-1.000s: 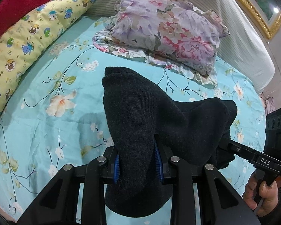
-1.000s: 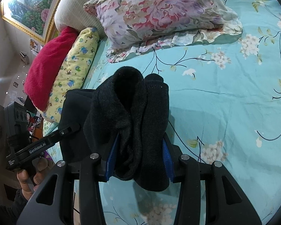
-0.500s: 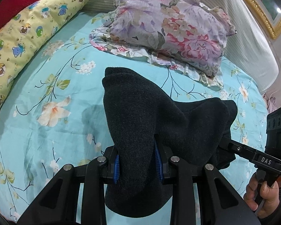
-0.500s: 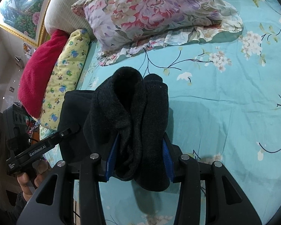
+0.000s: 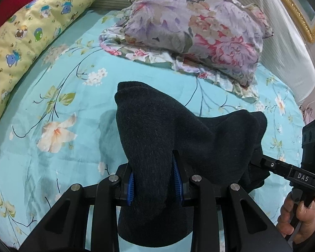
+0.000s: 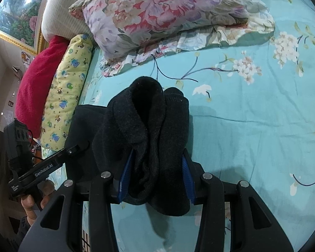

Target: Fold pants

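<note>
Turquoise floral bedsheet (image 5: 58, 109) fills both views, with a striped headboard (image 5: 283, 48) and a gilt picture frame (image 6: 21, 44) at the far end. Against the headboard lies a large ruffled floral pillow (image 5: 199, 31); along the far left edge run a yellow cartoon-print bolster (image 5: 27, 37) and a red plush cushion (image 6: 37, 84).

Above the sheet hang the dark knit pants (image 5: 174, 138), stretched between the two tools and clear of the bed, casting a shadow on the fabric below. The left gripper (image 5: 155, 183) pinches one gathered bunch of the cloth between its blue pads, and the right gripper (image 6: 155, 176) clamps a thicker, doubled bunch the same way. A hand (image 5: 298, 214) shows on the right handle in the left view.

Compared with a second ago, the pillow and the sheet's blossoms sit larger and closer in both views, while the grips look unchanged. I judge the pair is carrying the garment forward and down toward the open sheet, so laying it flat comes next, before any fold is made.
</note>
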`<state>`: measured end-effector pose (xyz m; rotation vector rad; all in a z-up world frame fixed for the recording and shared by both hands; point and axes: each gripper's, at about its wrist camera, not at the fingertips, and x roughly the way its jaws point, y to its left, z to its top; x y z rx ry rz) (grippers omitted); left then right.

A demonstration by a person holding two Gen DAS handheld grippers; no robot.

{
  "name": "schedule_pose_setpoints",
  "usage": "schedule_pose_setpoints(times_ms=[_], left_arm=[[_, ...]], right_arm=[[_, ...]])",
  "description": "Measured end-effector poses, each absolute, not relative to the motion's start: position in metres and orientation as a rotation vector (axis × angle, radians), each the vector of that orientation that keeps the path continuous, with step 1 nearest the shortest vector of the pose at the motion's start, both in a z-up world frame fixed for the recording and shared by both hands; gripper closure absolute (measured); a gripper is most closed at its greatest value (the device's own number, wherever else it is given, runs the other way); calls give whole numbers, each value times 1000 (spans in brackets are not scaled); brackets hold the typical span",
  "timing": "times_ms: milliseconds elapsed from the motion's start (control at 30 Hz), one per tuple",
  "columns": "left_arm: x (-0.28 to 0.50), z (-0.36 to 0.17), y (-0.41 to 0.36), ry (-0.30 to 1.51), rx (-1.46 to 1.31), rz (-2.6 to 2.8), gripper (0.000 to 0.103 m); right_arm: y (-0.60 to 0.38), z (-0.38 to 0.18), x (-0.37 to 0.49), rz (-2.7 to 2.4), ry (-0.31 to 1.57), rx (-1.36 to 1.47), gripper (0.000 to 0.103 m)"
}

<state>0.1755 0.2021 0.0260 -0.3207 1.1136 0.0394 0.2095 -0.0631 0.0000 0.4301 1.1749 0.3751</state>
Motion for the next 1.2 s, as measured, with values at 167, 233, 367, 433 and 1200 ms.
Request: schedule_pose_setpoints(times_ms=[167, 233, 367, 433, 1200], left_arm=[[171, 15, 206, 1124, -338, 40, 65], [170, 11, 209, 1123, -348, 34, 61], [167, 2, 214, 1113, -355, 23, 55], [166, -4, 217, 1104, -355, 19, 51], [110, 22, 211, 1092, -280, 101, 39]], right_arm=[[-68, -11, 210, 354, 1199, 425, 50], [-69, -14, 211, 345, 1198, 393, 49], [-71, -19, 213, 343, 1194, 348, 44], [-74, -24, 214, 343, 1195, 343, 35], [-104, 3, 180, 240, 1094, 280, 32]])
